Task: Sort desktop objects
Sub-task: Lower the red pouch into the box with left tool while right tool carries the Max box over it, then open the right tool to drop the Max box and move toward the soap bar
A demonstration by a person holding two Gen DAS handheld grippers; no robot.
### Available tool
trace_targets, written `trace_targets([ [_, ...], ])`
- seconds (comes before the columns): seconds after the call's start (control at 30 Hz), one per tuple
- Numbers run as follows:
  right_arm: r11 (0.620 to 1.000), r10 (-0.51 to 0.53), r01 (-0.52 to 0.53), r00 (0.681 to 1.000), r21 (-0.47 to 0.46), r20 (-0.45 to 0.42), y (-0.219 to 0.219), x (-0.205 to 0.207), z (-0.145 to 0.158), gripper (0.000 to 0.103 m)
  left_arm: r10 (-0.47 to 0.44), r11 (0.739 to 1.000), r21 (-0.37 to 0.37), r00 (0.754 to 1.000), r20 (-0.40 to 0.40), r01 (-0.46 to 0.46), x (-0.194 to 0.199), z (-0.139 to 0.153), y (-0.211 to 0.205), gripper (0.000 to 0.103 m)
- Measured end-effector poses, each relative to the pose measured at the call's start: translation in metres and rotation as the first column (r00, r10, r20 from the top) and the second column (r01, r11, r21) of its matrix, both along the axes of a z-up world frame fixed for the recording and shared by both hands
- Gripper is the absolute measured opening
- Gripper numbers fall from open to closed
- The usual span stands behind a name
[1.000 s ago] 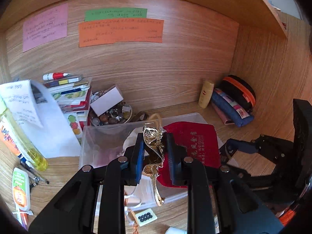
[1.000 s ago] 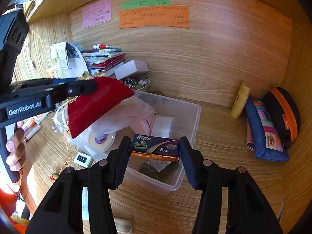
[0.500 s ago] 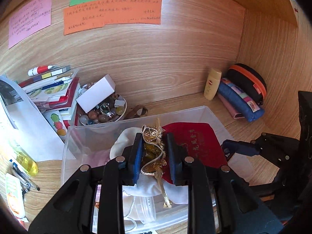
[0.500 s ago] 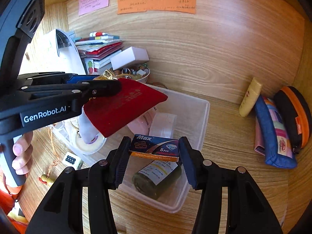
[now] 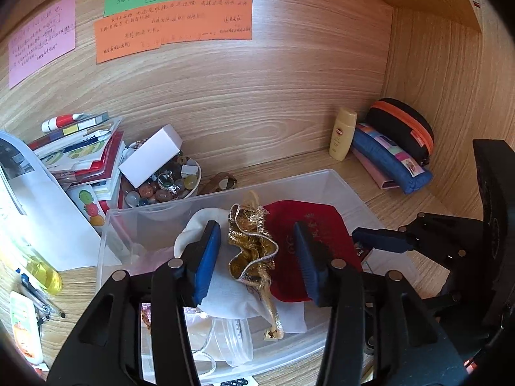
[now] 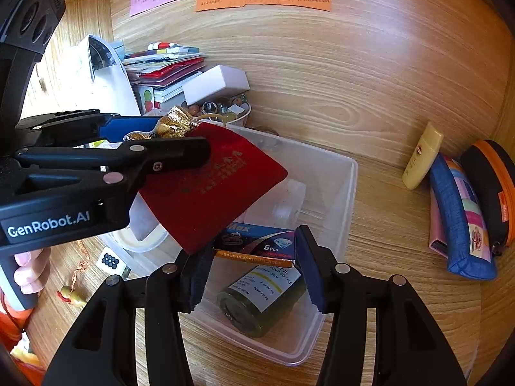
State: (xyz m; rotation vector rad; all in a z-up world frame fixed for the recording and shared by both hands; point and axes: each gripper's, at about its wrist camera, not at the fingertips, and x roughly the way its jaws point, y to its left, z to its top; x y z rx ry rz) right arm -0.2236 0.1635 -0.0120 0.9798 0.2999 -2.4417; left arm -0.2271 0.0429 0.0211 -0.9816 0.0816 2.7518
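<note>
My left gripper [image 5: 256, 257] is open over the clear plastic bin [image 5: 315, 178]. Between its fingers lie a gold drawstring pouch [image 5: 251, 244] and a red velvet pouch [image 5: 305, 228], resting on white cloth in the bin. In the right wrist view the red pouch [image 6: 209, 193] slopes down from the left gripper [image 6: 180, 141] into the bin [image 6: 347, 173]. My right gripper [image 6: 254, 257] is shut on a blue box of blades [image 6: 257, 246] and holds it above the bin's near end, over a dark green bottle [image 6: 260, 299] lying inside.
A bowl of beads [image 5: 164, 186] with a white box [image 5: 149, 159] on it, a book stack [image 5: 80, 154] and a yellow bottle [image 5: 38, 270] stand left. A sunscreen tube [image 6: 421, 157], blue pencil case [image 6: 460, 212] and black-orange case [image 6: 492, 189] lie right. A die [image 6: 111, 260] lies by the bin.
My left gripper has opened and let go of the gold and red pouches, which now rest in the bin. My right gripper has moved closer over the bin with the blade box.
</note>
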Motion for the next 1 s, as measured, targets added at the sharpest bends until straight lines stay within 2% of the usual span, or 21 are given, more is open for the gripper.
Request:
trace_targets([
  [0.13,1.000,0.006,-0.006,1.000,0.006,-0.006,0.000,0.005,0.002,0.048,0.017,1.000,-0.017,1.000,-0.019,-0.018,0.003,0.002,0.001,0.047],
  [0.27,1.000,0.009,-0.009,1.000,0.001,-0.024,0.003,0.013,0.009,0.056,0.013,1.000,-0.011,0.999,-0.033,-0.013,0.008,0.008,0.000,0.048],
  [0.47,1.000,-0.005,0.004,0.999,-0.020,-0.054,0.011,0.029,0.020,0.060,0.018,1.000,-0.024,0.996,-0.084,-0.020,0.024,0.019,-0.002,0.058],
  [0.57,0.999,-0.012,0.009,0.998,-0.036,-0.063,0.016,0.037,0.026,0.063,0.030,0.999,-0.040,0.994,-0.107,-0.035,0.034,0.024,-0.004,0.068],
  [0.67,0.999,-0.019,0.016,0.997,-0.042,-0.076,0.019,0.046,0.029,0.067,0.038,0.997,-0.058,0.992,-0.122,-0.046,0.044,0.027,-0.005,0.070],
  [0.8,0.999,-0.023,0.020,0.997,-0.043,-0.077,0.021,0.057,0.029,0.067,0.049,0.997,-0.061,0.991,-0.128,-0.057,0.058,0.029,-0.008,0.076],
  [1.0,0.999,-0.029,0.026,0.997,-0.047,-0.068,0.023,0.076,0.027,0.067,0.067,0.994,-0.076,0.990,-0.122,-0.076,0.078,0.025,-0.016,0.077],
])
